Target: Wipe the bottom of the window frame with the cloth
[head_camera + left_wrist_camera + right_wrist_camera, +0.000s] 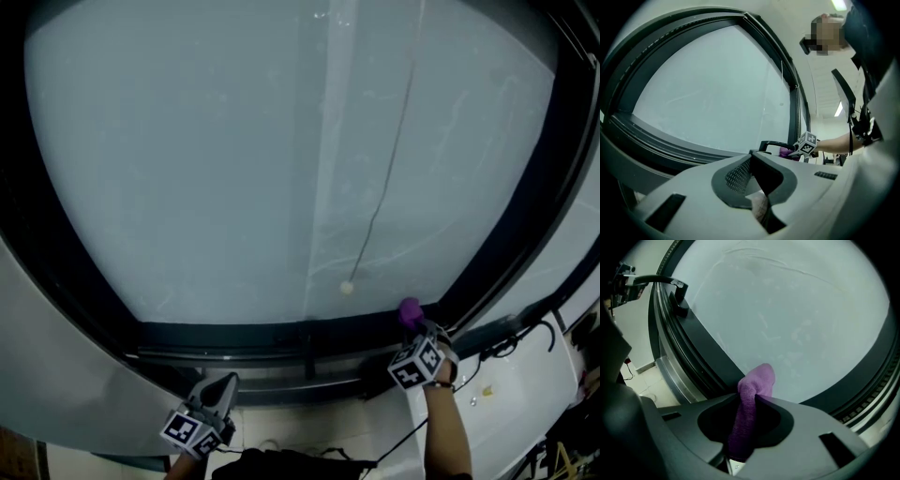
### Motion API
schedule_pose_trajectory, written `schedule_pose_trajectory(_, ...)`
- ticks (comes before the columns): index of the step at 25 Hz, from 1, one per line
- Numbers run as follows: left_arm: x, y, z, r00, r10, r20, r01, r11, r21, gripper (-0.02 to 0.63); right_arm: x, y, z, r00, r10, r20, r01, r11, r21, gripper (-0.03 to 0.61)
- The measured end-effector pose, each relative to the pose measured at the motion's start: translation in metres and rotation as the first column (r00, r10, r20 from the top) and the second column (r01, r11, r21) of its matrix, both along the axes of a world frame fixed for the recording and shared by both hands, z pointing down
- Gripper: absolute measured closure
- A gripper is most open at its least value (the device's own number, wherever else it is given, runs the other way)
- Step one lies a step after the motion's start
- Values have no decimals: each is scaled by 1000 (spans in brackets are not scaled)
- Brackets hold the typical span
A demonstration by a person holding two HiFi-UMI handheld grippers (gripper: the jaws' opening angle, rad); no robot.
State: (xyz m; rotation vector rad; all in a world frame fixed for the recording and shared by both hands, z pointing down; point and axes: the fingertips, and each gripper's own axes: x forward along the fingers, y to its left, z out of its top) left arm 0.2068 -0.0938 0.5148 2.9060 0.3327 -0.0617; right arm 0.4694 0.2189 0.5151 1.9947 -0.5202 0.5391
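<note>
Pale, hazy glass (216, 159) fills nearly the whole scene, bordered by the dark window frame (281, 336), whose bottom rail runs across the lower part of the head view. A thin cord (384, 178) hangs in front of the pane and ends in a small pale bead (347, 288) just above that rail.

The right gripper (413, 326) is at the right end of the bottom rail, near the corner where the frame turns upward. Its jaws are clamped on the purple cloth (749, 416). The cloth runs up between them as a rolled strip, and its rounded end sticks out past the tips, at or just off the inner edge of the rail below the glass. A bare forearm (448, 433) leads back from this gripper's marker cube (415, 364).

The left gripper (223, 386) sits below the frame's bottom rail, left of centre and clear of it. Its jaws are closed tip to tip with nothing between them, pointing up toward the rail.
</note>
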Motion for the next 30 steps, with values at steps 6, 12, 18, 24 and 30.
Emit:
schedule_pose_trajectory(6,-2,-13,-1,1000,4,5,-4,1000,27,609,-12,-18,5,1000,-12,4,12,1000,20,491)
schedule_pose_trajectory(12,-9,-24,-6,1000,0,-13,0,1000,13,609,-24,-37,3,999,-46,9,46,999,6,491)
schedule_pose_trajectory(18,-18,-8,-9,996,88,-18,-88,996,22,609,-34,-56,2,999,-51,16,51,998,20,491)
schedule_pose_trajectory(24,-28,-16,-7,998,57,-10,-57,998,19,609,-39,-68,0,996,-85,15,84,996,43,491)
schedule_pose_trajectory(30,-43,-19,-8,999,-32,-11,32,999,42,609,-46,-85,2,986,-161,31,160,987,32,491)
